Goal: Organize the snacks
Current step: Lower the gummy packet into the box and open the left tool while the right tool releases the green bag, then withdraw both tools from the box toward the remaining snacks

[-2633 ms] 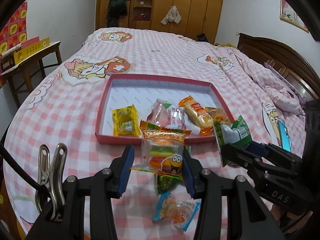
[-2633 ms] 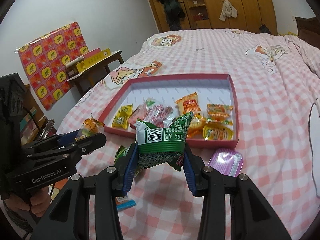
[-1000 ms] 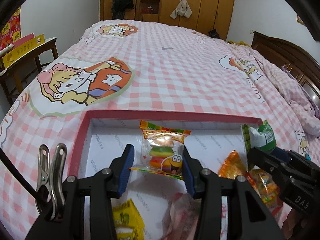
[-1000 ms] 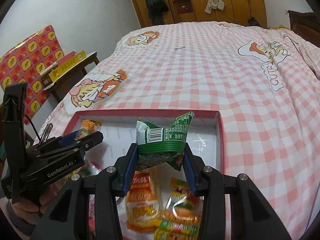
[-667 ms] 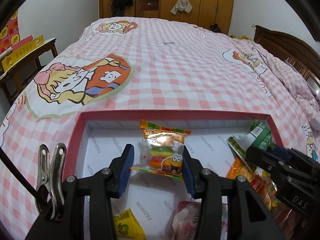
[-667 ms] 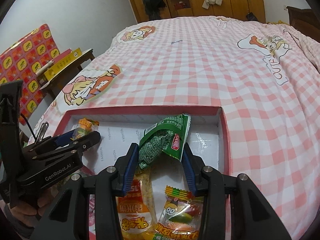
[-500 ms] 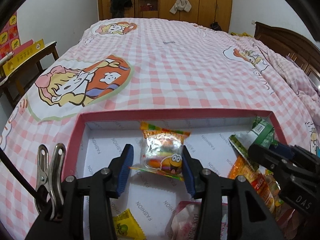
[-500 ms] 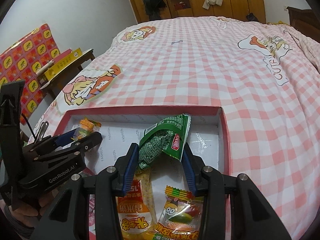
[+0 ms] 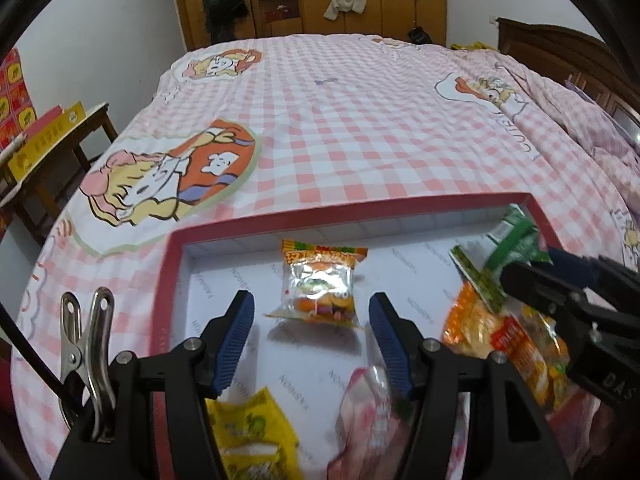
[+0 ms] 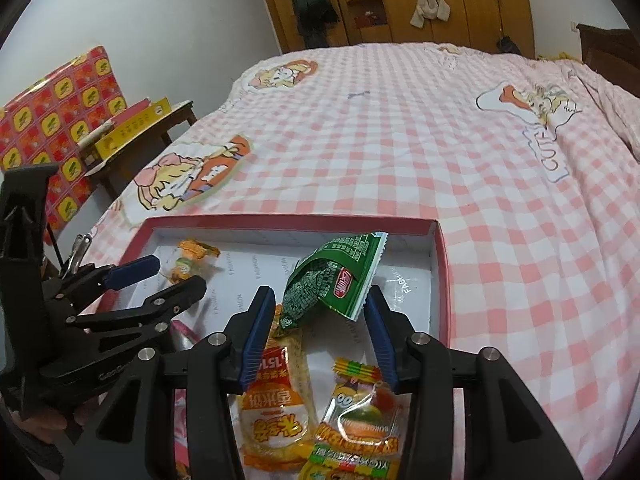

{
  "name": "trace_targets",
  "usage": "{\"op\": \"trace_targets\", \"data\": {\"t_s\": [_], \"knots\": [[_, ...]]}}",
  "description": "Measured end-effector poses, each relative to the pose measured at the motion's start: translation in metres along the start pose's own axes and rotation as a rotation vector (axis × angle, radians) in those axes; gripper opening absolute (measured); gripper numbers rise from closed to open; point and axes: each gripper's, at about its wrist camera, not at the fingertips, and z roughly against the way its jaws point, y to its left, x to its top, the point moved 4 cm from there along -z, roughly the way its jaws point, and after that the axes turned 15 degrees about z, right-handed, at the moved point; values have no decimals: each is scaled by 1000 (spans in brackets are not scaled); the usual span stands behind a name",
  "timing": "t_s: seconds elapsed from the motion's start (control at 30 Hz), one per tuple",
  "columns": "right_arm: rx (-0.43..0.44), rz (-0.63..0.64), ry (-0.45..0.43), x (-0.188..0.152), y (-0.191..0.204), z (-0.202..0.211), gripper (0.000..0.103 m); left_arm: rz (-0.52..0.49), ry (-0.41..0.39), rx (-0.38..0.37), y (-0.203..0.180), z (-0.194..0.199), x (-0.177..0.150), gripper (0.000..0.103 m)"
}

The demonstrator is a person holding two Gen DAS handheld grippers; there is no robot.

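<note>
Snack tray [image 9: 168, 276] liner reads "FASHION"; left claw [image 9: 312, 338] opening.

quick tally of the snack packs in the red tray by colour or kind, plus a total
green pack: 1
yellow pack: 1
pink pack: 1
orange rice cracker pack: 1
burger gummy packs: 2
total: 6 clearly seen; one more pack, cut off at the bottom edge of the right wrist view, is not counted
</note>
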Motion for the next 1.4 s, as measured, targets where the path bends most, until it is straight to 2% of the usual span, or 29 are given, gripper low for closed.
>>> {"op": "trace_targets", "data": {"t_s": [0.03,0.1,0.17,0.47,0.67,1.0,1.4], "knots": [[0,-1,-7,0,1,2,49,-5,-1,2,0,3,0,63],[-3,-2,-17,0,1,5,58,-10,-1,11,1,10,-1,63],[-12,-4,-28,0,2,9,61,4,2,-1,2,17,-3,63],[5,5,-62,-3,12,36,61,54,20,-70,5,44,-15,63],[27,14,-75,-7,23,52,61,88,-7,-46,11,66,-23,63],[66,-10,-80,-20,37,74,61,92,0,-28,18,91,-44,63],[60,-27,-37,-55,44,96,61,119,32,-81,18,117,-85,63]]}}
